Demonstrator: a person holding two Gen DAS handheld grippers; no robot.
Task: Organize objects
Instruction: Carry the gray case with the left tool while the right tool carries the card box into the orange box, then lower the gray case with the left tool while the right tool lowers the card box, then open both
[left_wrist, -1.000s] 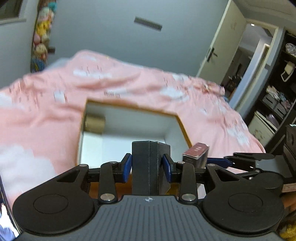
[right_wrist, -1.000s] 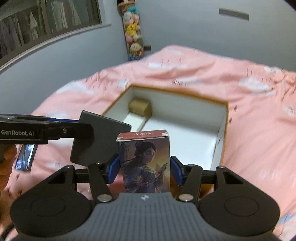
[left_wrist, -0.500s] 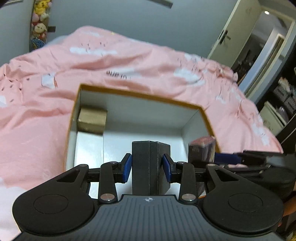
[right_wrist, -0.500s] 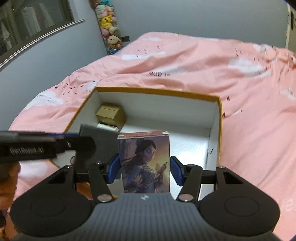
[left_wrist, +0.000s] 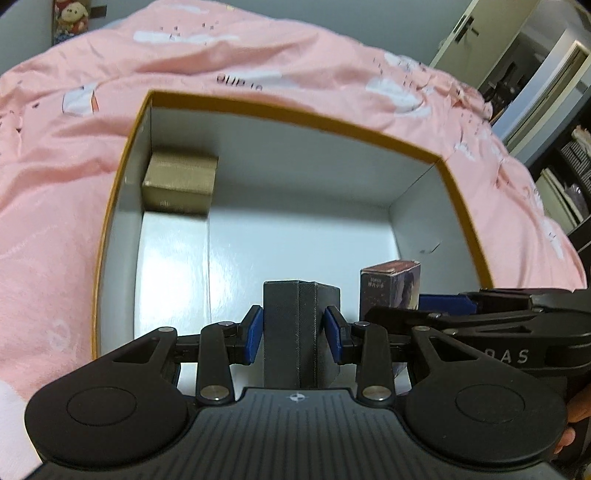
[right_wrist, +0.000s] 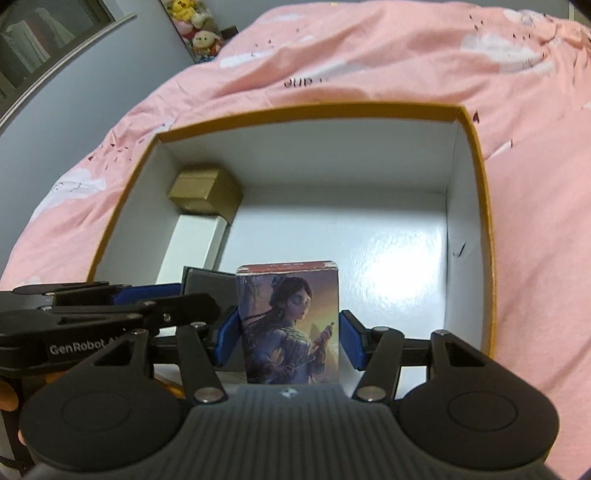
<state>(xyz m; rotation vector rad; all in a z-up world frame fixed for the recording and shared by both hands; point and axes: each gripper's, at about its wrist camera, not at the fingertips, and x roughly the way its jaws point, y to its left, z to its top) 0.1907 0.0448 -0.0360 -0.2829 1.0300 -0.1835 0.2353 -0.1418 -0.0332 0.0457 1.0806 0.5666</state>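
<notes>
My left gripper is shut on a dark grey box, held upright over the near part of a large open box with a white inside and orange rim. My right gripper is shut on a small illustrated card box showing a woman, held upright just to the right of the grey box. The card box also shows in the left wrist view. Both grippers hang side by side inside the big box.
A gold-brown small box sits in the big box's far left corner on a flat white box; both show in the right wrist view. Pink bedding surrounds the big box. A door and shelves stand at the right.
Both grippers have moved forward and down over the big box with their boxes held. The big box now fills both views.
</notes>
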